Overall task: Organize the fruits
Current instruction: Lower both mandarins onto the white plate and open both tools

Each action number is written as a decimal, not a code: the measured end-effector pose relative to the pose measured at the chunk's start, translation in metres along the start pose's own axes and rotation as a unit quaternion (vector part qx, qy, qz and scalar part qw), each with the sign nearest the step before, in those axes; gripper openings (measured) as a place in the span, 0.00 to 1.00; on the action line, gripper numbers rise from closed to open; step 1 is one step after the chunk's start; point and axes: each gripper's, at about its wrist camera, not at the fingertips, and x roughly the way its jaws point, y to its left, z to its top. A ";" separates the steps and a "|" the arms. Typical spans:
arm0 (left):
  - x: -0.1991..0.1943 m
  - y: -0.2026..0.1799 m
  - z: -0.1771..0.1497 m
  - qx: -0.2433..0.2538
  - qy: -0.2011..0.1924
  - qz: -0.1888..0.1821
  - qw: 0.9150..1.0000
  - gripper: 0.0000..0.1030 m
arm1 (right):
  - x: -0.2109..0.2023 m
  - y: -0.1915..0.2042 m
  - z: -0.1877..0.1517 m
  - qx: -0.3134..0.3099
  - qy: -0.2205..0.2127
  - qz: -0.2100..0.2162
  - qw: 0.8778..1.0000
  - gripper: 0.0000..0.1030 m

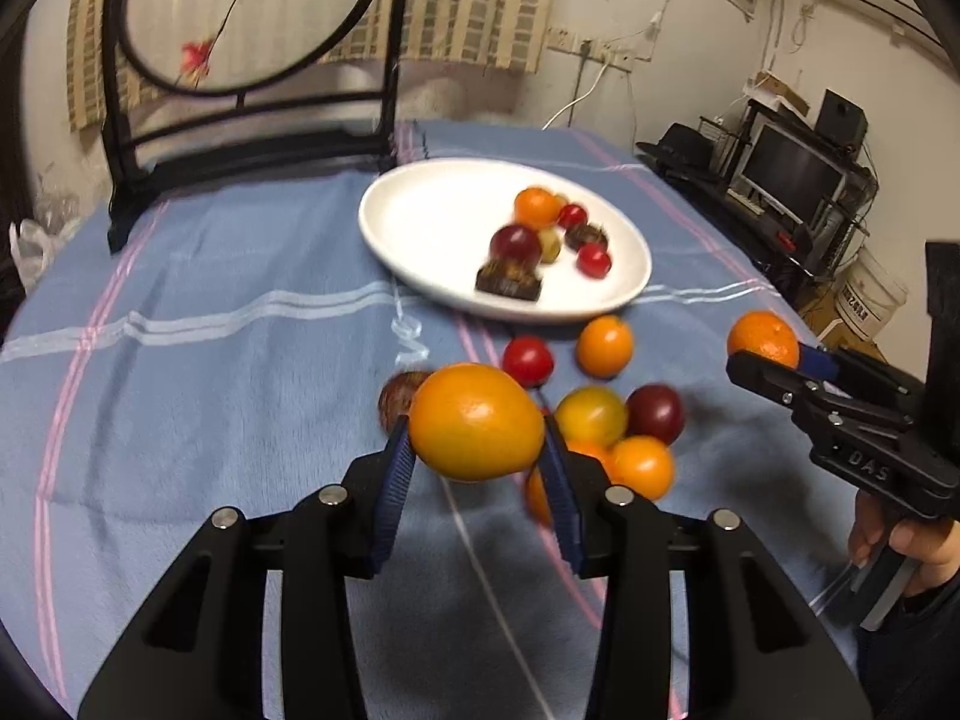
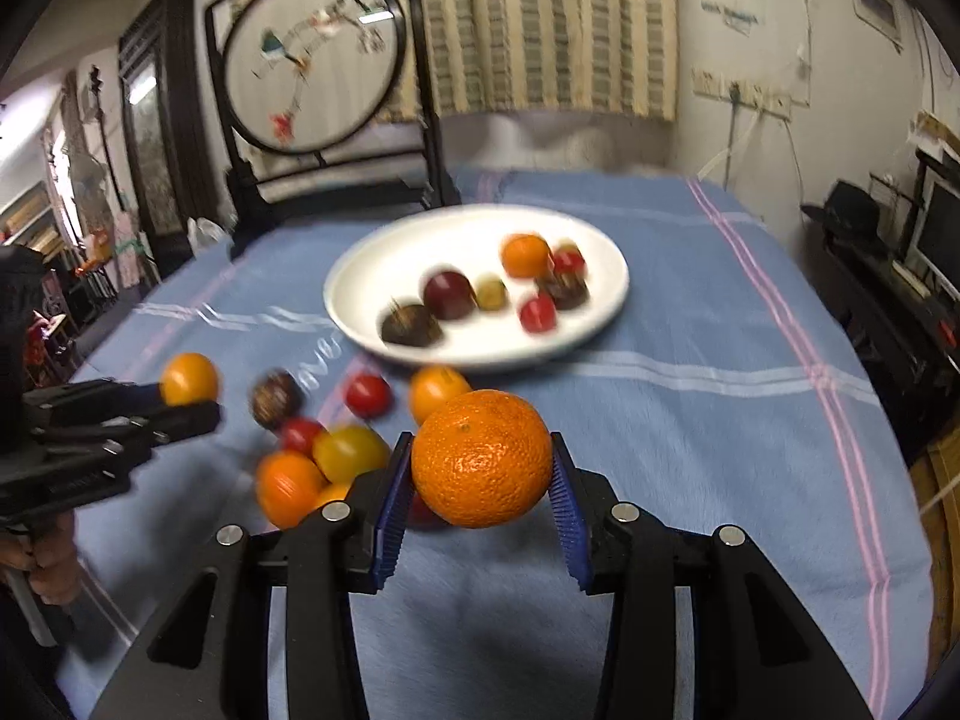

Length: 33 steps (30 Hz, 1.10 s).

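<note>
Left gripper (image 1: 477, 450) clamps smooth orange (image 1: 476, 422), right gripper (image 2: 482, 474) clamps mandarin (image 2: 482, 458), both held above the cloth (image 1: 210, 390); plate (image 1: 420, 204) lies ahead, past the loose fruit.

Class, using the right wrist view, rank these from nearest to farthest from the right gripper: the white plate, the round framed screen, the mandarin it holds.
1. Mandarin, between the right gripper's fingers.
2. White plate, mid-table ahead.
3. Round framed screen, at the table's far-left edge.
</note>
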 end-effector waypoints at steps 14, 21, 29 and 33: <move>0.054 0.004 0.089 -0.028 -0.014 0.024 0.999 0.40 | 0.054 0.021 0.061 -0.017 -0.004 0.005 1.000 0.42; 0.109 0.014 0.096 -0.043 0.016 0.029 0.999 0.40 | 0.094 0.003 0.054 0.016 0.029 0.009 0.999 0.42; 0.111 0.019 0.091 -0.065 0.001 0.034 0.997 0.66 | 0.101 -0.011 0.049 0.047 0.031 0.016 0.998 0.49; 0.091 0.028 0.082 -0.073 -0.005 0.041 0.996 0.74 | 0.090 -0.011 0.048 0.042 0.026 0.018 0.999 0.51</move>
